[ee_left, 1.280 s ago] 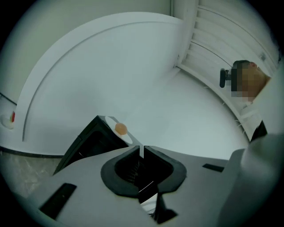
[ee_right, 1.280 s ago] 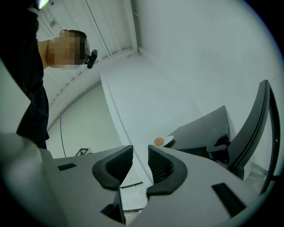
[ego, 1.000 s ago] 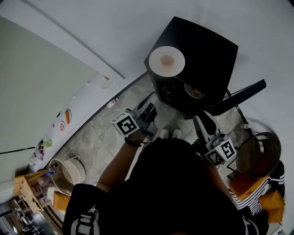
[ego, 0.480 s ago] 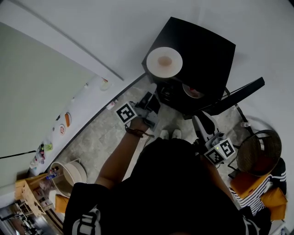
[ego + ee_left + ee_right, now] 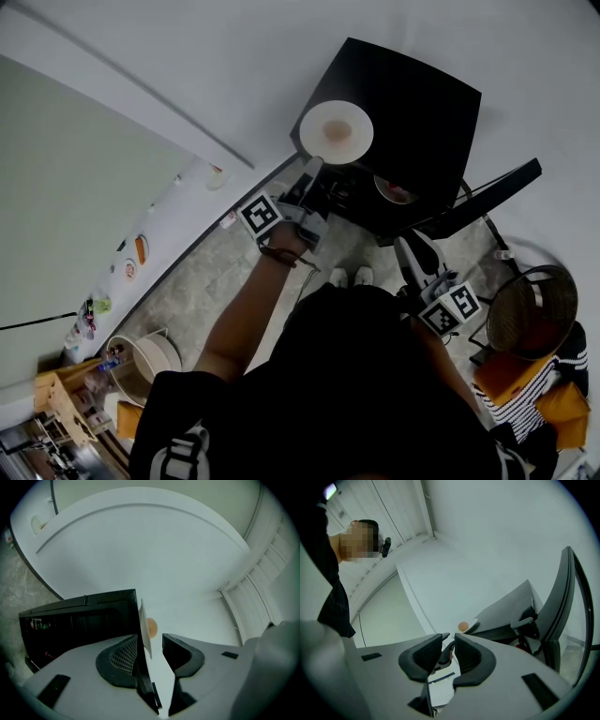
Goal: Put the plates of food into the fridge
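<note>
Within opening left gripper (image 5: pixel 152 638), seemingly, plate (image 5: pixel 144 620)

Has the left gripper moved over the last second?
Yes. The left gripper advanced up-frame to the fridge; its jaws have just been opening, the plate between them.

White plate (image 5: pixel 317 142), blk fridge (image 5: pixel 422 98)
</note>
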Motion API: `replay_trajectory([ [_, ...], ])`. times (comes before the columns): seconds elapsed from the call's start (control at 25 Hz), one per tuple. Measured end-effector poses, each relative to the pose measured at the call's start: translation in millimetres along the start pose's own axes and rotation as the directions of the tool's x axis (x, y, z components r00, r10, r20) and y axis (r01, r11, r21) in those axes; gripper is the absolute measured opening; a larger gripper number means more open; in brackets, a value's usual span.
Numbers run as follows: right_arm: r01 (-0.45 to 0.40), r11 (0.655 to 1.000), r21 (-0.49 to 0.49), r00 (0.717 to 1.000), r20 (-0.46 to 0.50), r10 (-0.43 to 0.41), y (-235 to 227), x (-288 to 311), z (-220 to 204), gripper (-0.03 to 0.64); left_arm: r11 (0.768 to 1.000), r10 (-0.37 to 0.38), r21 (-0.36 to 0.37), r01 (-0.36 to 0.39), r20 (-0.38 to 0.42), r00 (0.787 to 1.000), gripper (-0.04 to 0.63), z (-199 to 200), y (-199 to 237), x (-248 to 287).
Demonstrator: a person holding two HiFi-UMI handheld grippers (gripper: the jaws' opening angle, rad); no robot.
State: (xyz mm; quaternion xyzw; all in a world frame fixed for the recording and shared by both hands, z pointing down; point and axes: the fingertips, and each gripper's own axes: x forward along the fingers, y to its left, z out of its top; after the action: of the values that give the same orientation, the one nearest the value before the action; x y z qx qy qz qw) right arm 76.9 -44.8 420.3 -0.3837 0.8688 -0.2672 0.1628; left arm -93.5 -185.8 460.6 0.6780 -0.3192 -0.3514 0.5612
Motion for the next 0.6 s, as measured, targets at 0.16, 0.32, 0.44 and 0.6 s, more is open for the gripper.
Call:
replay_trajectory([
  [0.16, -0.016, 1.0, 0.012, 1.0, 0.013, 0.015, 5.3, 6.2, 3.5, 0.097, 1.0, 0.025, -0.004, -0.025, 0.004, 1.0, 0.164, 6.0, 5.5, 7.5],
  [0.32, -0.028, 0.998, 0.052, 0.999, 0.019, 0.028, 10.3, 12.1, 7.3, 0.097, 0.998, 0.055, -0.032, -0.055, -0.003, 0.998, 0.164, 8.7, 13.8, 14.5],
  [0.44, -0.019, 0.997, 0.075, 1.0, 0.023, 0.018, 9.5, 12.5, 7.3, 0.097, 0.995, 0.096, -0.031, -0.095, 0.018, 0.995, 0.159, 17.3, 27.0, 11.7],
  [0.6, 0.002, 0.997, 0.071, 1.0, 0.011, -0.003, 0.1, 9.9, 1.6, 0.097, 0.996, 0.068, -0.056, -0.067, 0.011, 0.998, 0.108, 16.6, 18.1, 17.3],
])
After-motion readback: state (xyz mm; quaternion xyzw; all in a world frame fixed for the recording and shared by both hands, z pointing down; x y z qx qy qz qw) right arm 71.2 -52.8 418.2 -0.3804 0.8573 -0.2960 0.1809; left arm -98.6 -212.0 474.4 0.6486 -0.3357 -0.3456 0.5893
